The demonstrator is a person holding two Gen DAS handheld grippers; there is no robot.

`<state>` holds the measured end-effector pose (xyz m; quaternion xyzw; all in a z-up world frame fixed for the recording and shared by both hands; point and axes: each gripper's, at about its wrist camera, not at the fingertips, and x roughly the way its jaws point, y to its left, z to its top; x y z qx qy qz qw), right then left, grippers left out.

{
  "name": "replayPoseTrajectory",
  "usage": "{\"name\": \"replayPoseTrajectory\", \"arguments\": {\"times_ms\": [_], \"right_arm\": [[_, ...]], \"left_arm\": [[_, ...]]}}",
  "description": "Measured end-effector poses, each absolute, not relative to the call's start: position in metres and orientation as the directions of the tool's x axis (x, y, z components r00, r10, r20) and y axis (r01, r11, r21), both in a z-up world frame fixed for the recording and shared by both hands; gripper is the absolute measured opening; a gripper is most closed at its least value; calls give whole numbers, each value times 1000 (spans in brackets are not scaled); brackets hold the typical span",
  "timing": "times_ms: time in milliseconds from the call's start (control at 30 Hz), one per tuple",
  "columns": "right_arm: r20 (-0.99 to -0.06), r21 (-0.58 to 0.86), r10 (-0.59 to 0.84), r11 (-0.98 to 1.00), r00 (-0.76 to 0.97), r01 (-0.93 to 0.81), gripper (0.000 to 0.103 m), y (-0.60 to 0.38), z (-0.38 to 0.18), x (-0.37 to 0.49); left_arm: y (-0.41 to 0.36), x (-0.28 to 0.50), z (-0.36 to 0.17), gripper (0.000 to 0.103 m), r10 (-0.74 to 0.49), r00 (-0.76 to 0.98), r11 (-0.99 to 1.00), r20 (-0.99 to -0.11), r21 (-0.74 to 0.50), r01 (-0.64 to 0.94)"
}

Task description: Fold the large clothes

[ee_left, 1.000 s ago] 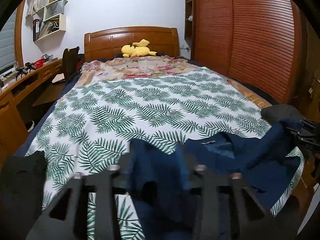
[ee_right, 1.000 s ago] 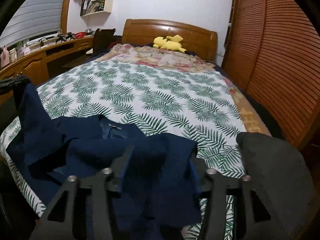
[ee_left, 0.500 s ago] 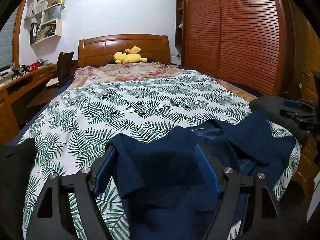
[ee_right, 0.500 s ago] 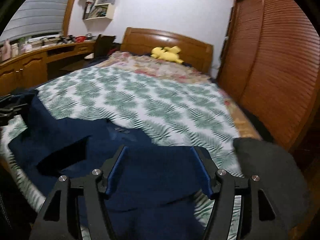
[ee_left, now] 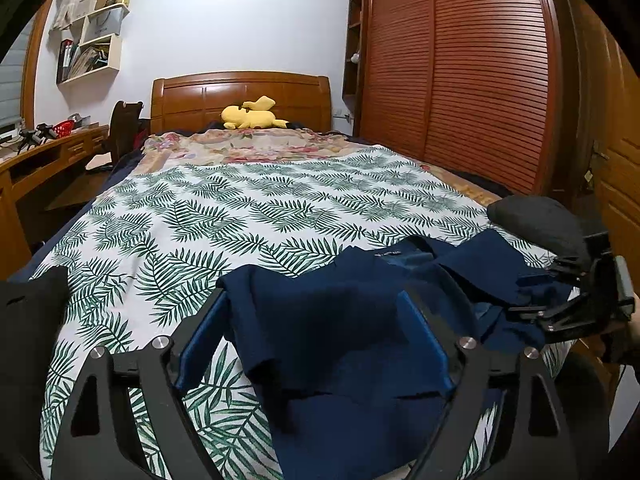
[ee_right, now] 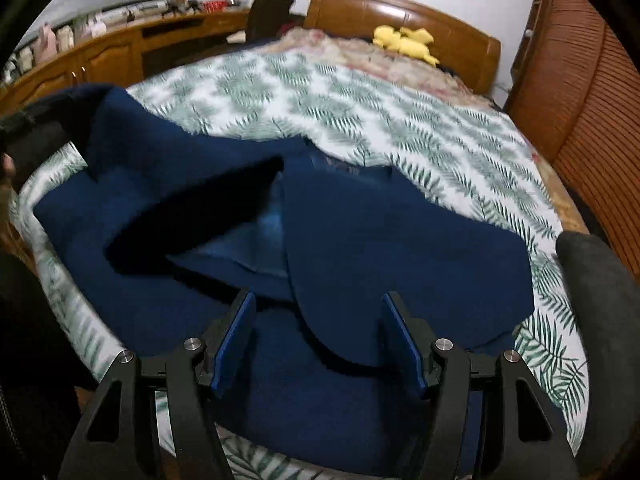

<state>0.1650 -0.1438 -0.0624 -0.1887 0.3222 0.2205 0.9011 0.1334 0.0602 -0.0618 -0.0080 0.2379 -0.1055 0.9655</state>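
Left wrist: my left gripper (ee_left: 316, 344) spread wide, navy garment (ee_left: 352, 340) draped between fingers, ungripped | right gripper (ee_right: 316, 340) gaping over navy cloth on leaf-print bedspread (ee_right: 400, 120)

Both grippers went from clamped on the navy garment (ee_right: 360, 240) a second ago to fingers spread wide now: left gripper (ee_left: 316, 344) opened with a fold of cloth draped loose between its blue pads (ee_left: 200, 336), and right gripper (ee_right: 316, 340) opened over the fabric, nothing pinched. Right wrist view dipped and rolled, so the headboard (ee_right: 400, 12) slid from 12 toward 1 o'clock and the garment fills the centre, blurred. In the left view the right gripper shifted from 3 toward 4 o'clock, and the garment spread flatter.
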Motion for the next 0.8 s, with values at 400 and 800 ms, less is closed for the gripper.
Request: {"name": "replayPoseTrajectory", "arguments": {"times_ms": [400,800], "right_arm": [[-679,-403,141,749,720,-526,5,-118,-47,229],[-562,-479,84,778,823,-406,7,-58,-1,346]], "left_arm": [[80,129,-60,85,-176,883,984,-436,-79,158],[90,133,-65,85,-140,880,990,-454,-67,123]]}}
